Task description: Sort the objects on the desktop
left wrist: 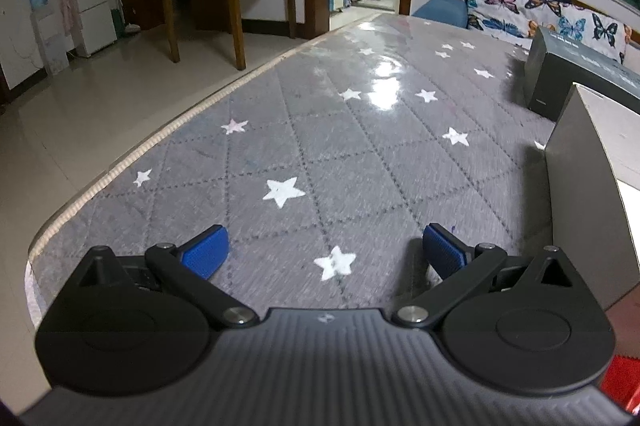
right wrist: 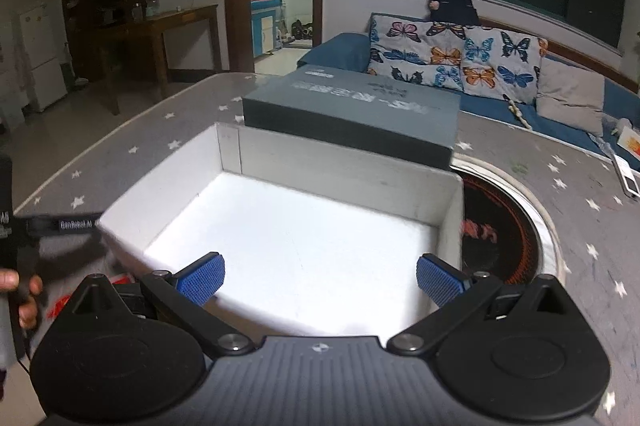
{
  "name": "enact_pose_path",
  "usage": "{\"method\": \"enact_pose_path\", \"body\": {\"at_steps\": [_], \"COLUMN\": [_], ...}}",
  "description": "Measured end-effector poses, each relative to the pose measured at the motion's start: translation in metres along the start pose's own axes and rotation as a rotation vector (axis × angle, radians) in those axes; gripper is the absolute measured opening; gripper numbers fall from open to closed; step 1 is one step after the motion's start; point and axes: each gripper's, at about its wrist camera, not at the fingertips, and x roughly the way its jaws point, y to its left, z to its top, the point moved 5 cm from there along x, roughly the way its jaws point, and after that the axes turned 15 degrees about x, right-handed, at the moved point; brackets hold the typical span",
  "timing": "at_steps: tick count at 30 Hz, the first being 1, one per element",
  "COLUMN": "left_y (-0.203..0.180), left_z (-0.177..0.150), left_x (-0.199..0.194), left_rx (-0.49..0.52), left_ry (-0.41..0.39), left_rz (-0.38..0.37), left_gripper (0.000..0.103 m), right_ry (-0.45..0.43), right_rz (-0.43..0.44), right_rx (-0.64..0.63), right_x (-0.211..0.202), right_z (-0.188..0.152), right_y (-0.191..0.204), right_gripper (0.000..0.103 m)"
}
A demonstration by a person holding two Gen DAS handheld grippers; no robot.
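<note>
Left gripper (left wrist: 326,252): we hold it spread, empty, over the table (left wrist: 320,130).
Right gripper (right wrist: 320,278): ours too, spread, over the white box (right wrist: 340,170).
Lid (right wrist: 352,106): behind the box.

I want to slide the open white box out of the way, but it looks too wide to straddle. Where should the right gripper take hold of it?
Pinch one wall, not the whole box. The white box is open-topped with thin upright walls, and the near rim lies just below the open right gripper. Come down from above, one finger inside and one outside that near wall. The far wall sits against the dark grey box, so it is probably harder to reach.
</note>
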Motion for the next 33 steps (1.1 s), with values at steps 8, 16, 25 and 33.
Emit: {"method": "enact_pose_path", "body": {"at_steps": [8, 16, 25, 33], "left_y": [-0.003, -0.003, -0.003, -0.003], "left_z": [0.004, 0.005, 0.005, 0.005], "left_x": [0.005, 0.007, 0.007, 0.008], "left_rx": [-0.018, -0.027, -0.028, -0.028], "left_ry": [-0.017, -0.02, -0.02, -0.02], "left_rz": [0.021, 0.017, 0.017, 0.017], "left_gripper": [0.103, 0.103, 0.103, 0.103], "right_ry": [0.04, 0.109, 0.201, 0.248], "right_rz": [-0.012, -0.031, -0.077, -0.118], "right_rx": [0.029, 0.059, 0.003, -0.064], "right_x": [0.047, 0.088, 0.109, 0.117], "right_z": [0.02, 0.029, 0.025, 0.015], "right_y": [0.012, 0.019, 0.035, 0.043], "right_gripper": [0.103, 0.103, 0.103, 0.103]}}
